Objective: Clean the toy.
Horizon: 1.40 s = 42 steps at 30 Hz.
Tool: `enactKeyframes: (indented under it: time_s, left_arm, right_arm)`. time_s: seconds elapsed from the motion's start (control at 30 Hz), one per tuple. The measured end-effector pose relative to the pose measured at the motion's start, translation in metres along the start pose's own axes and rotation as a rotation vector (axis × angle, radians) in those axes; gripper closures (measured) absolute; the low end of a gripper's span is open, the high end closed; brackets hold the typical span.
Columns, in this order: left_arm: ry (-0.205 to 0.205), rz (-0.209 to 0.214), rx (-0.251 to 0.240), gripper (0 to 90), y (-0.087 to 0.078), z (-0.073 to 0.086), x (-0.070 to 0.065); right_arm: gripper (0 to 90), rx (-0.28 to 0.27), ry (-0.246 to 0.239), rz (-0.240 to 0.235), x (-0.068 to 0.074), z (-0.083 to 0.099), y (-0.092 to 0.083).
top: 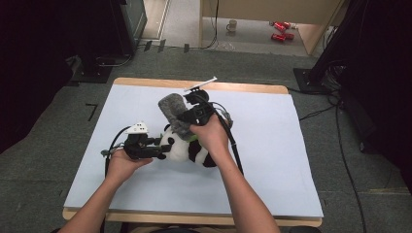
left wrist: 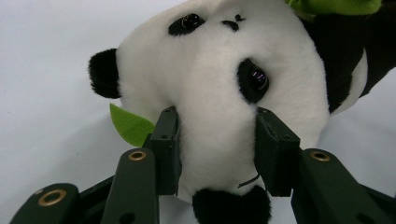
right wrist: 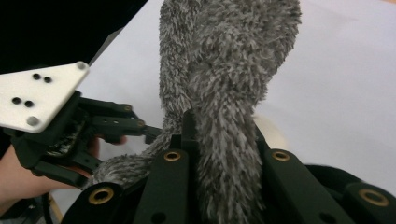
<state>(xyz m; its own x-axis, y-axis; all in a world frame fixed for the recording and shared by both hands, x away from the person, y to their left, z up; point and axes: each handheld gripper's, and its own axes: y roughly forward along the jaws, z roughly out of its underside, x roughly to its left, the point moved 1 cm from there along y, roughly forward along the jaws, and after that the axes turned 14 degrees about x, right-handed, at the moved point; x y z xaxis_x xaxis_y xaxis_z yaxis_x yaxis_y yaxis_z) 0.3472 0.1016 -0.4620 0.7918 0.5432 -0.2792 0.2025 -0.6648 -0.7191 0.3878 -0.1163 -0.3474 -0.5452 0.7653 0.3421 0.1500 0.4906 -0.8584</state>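
It looks like a lab: grey carpet floor (top: 43,160), trailing cables (top: 340,141), dark equipment stands (top: 335,53) around a paper-covered table (top: 291,160).

A plush panda (top: 187,148) is seen lying near the middle of the white-covered worktop (top: 272,145). Its head is gripped by the left gripper (top: 158,148), held from the side of the left edge. A grey fuzzy cloth (top: 173,110) is clamped in the right gripper (top: 187,116) and is held just above the panda, toward the far edge.
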Motion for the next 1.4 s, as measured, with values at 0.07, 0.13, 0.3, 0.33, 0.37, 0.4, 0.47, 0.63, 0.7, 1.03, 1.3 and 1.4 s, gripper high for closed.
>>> enactKeyframes:
  time_s: [0.07, 0.13, 0.3, 0.33, 0.37, 0.4, 0.47, 0.63, 0.7, 1.03, 1.3, 1.4]
  left_arm:
    - [-0.01, -0.006, -0.012, 56.8, 0.0, -0.001, 0.0]
    - [-0.015, -0.019, -0.018, 56.8, 0.0, -0.002, -0.001]
    - [-0.012, -0.023, -0.012, 57.3, 0.001, -0.002, 0.001]
    - [-0.008, -0.026, -0.011, 57.7, 0.002, -0.003, 0.0]
    - [-0.006, -0.033, -0.011, 58.4, 0.002, -0.003, -0.001]
    - [-0.001, -0.04, -0.004, 59.0, 0.003, -0.004, -0.002]
    - [-0.003, -0.045, -0.001, 59.5, 0.003, -0.005, -0.002]
    - [-0.017, -0.031, 0.001, 60.1, 0.003, -0.005, -0.001]
    - [-0.023, -0.022, -0.004, 60.1, 0.003, -0.005, 0.0]
    - [-0.02, -0.005, -0.031, 59.5, 0.002, -0.003, -0.001]
    - [-0.017, 0.008, -0.029, 58.5, 0.002, -0.002, 0.001]
    - [-0.022, 0.008, -0.028, 58.4, 0.002, -0.003, 0.002]
  right_arm:
    - [78.5, 0.011, -0.02, -0.002, 0.007, -0.003, 0.009]
    - [78.5, 0.045, -0.022, -0.003, 0.011, -0.003, 0.02]
    - [78.5, 0.081, -0.035, -0.003, 0.009, 0.009, 0.04]
    - [78.5, 0.08, -0.04, 0.001, 0.007, 0.01, 0.039]
    - [78.5, 0.08, -0.053, 0.014, 0.005, 0.012, 0.037]
    - [78.5, 0.079, -0.059, 0.018, 0.003, 0.013, 0.036]
    - [78.5, 0.08, -0.056, 0.018, -0.002, 0.017, 0.033]
    - [78.7, 0.079, -0.021, 0.03, -0.016, 0.025, 0.022]
    - [78.8, 0.089, -0.008, 0.052, -0.022, 0.03, 0.018]
    - [78.7, 0.097, 0.06, 0.117, -0.05, 0.039, 0.003]
    - [79.3, 0.04, 0.063, 0.109, -0.047, 0.033, -0.015]
    - [79.2, 0.02, 0.041, 0.101, -0.04, 0.025, -0.021]
